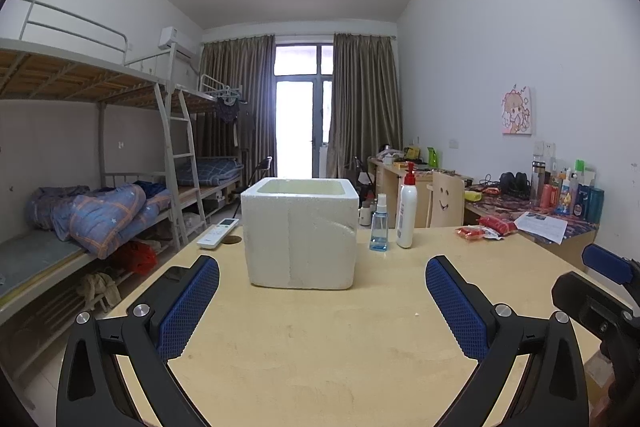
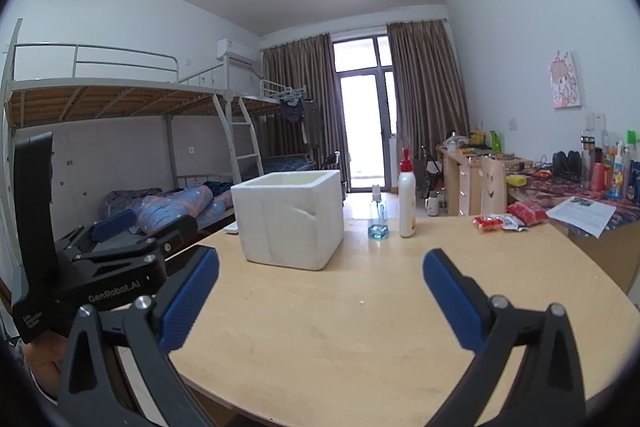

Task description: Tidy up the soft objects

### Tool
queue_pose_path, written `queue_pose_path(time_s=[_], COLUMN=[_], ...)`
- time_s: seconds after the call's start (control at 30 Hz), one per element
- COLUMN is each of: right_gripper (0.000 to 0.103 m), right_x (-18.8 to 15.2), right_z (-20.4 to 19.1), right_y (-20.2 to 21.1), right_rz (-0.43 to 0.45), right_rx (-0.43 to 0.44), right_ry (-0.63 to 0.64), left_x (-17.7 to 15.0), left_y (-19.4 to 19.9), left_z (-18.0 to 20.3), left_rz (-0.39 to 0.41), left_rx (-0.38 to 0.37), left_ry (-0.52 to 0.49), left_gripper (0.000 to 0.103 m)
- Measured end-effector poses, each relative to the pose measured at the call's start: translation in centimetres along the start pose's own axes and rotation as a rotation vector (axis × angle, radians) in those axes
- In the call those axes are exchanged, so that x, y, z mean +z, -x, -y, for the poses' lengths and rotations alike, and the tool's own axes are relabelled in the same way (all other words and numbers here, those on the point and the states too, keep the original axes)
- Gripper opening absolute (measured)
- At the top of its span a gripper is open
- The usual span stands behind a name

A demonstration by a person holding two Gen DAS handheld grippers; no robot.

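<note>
A white foam box (image 1: 301,233) stands open-topped on the wooden table (image 1: 320,339), ahead of both grippers; it also shows in the right wrist view (image 2: 289,218). Soft red snack packets (image 1: 486,228) lie at the table's far right, also in the right wrist view (image 2: 510,217). My left gripper (image 1: 322,301) is open and empty, held above the near table. My right gripper (image 2: 320,297) is open and empty, to the right of the left one. The box's inside is hidden.
A blue spray bottle (image 1: 378,223) and a white pump bottle (image 1: 406,211) stand right of the box. A white remote (image 1: 218,227) lies left of it. Bunk beds (image 1: 80,211) line the left wall; a cluttered desk (image 1: 552,203) lies right.
</note>
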State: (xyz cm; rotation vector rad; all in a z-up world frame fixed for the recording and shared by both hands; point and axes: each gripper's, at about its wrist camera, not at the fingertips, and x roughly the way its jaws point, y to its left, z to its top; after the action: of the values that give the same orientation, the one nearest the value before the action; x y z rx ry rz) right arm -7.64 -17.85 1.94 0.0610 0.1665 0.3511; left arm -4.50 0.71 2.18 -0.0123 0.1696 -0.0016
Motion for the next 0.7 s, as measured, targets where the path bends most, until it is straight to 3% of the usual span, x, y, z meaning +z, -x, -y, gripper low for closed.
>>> queue_pose_path(time_s=[0.7], right_gripper=[0.103], right_x=[-0.4], right_z=[0.3], right_y=[-0.1], right_rz=[-0.031], right_rx=[-0.021], right_ry=[-0.022], left_x=[-0.5], left_y=[-0.1], left_z=[1.1], left_rz=[-0.011], left_rx=[-0.011], left_ry=[-0.033], left_gripper=[0.103])
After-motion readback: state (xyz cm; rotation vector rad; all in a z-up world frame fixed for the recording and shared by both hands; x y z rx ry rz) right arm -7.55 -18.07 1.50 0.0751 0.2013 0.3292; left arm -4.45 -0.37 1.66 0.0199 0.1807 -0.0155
